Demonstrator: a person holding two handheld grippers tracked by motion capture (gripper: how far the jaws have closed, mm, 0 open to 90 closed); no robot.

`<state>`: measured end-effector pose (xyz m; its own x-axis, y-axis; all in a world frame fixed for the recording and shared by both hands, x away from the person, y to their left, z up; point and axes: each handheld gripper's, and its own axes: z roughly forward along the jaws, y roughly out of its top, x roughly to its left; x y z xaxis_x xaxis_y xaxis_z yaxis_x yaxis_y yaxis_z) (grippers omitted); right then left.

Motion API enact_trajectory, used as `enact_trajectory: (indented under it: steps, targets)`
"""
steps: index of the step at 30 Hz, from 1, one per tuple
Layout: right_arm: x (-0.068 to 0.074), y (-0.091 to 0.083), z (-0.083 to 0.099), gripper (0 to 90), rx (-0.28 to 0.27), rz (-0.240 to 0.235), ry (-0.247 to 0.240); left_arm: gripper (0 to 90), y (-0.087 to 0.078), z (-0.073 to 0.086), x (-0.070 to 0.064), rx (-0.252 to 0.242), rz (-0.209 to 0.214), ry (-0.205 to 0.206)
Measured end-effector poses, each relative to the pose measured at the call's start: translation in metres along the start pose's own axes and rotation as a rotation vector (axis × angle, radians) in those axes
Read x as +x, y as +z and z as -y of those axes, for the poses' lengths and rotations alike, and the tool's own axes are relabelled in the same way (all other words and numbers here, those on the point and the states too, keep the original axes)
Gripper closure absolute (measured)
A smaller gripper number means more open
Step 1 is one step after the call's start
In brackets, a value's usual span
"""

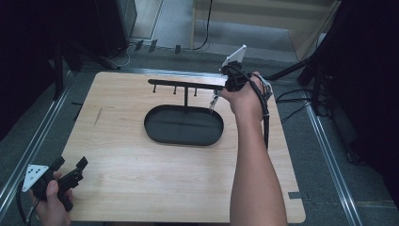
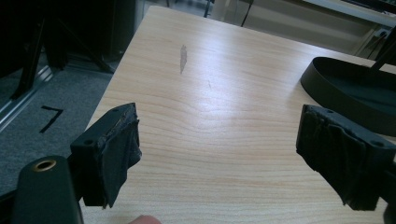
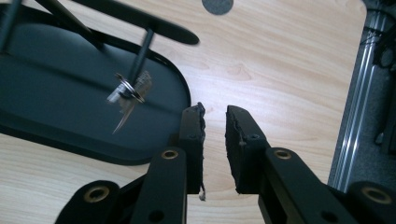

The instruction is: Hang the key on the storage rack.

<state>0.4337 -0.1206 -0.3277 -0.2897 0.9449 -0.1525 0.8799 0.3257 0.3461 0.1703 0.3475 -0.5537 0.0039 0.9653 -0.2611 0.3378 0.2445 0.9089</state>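
high view: i'm holding my right gripper (image 1: 229, 81) up at the far right end of the black rack (image 1: 186, 86), a crossbar with short pegs standing over a black oval tray (image 1: 183, 125) mid-table. a small metal key on a ring (image 1: 214, 102) is hanging at the rightmost peg, just below my gripper. my left gripper (image 1: 70, 172) is resting at the near left corner of the wooden table (image 1: 141, 174), well apart from the tray, jaws spread, nothing in them.

left gripper view: jaws are gaping wide over bare wood, gripping nothing. the tray's rim (image 2: 336, 93) is sitting off to the right. a grey scuff mark (image 2: 183, 58) is showing farther up the table.

right gripper view: jaws are parted by a narrow gap only, holding nothing, tips just beside the tray edge. the key and ring (image 3: 128, 93) are dangling on the peg (image 3: 144, 49) over the tray, blurred, apart from my jaws.

handling, my guess: the key is looking light, stiff, thin and slick metal, and free to swing, so it's likely slipping or spinning if pinched at the tip. better taking it flat across the blade or by the ring, then lifting off the peg end.

in the way: the crossbar above and the peg itself are crowding the approach; the tray rim is sitting close under the jaws.
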Motion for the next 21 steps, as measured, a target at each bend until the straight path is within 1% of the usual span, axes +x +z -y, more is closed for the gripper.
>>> enact_trajectory:
  steps: [6,7,10,13,14,21]
  targets:
    - [-0.008,0.009,0.009,75.8,0.012,-0.012,0.016,13.7,0.000,0.000,0.000,-0.001,0.000,0.002]
    - [-0.012,0.014,0.014,75.6,0.022,-0.023,0.020,13.7,0.000,0.000,0.000,-0.002,-0.001,0.002]
    - [-0.017,0.022,0.022,75.4,0.039,-0.033,0.028,13.7,0.000,0.000,0.000,-0.002,0.000,0.002]
    - [-0.021,0.027,0.026,75.3,0.046,-0.040,0.036,13.8,0.000,0.000,0.000,-0.002,0.000,0.002]
    - [-0.025,0.033,0.033,75.2,0.061,-0.045,0.044,13.8,0.000,0.000,0.000,0.001,0.001,0.005]
    - [-0.042,0.053,0.056,73.5,0.085,-0.077,0.082,13.8,0.000,0.000,0.000,0.002,0.001,0.007]
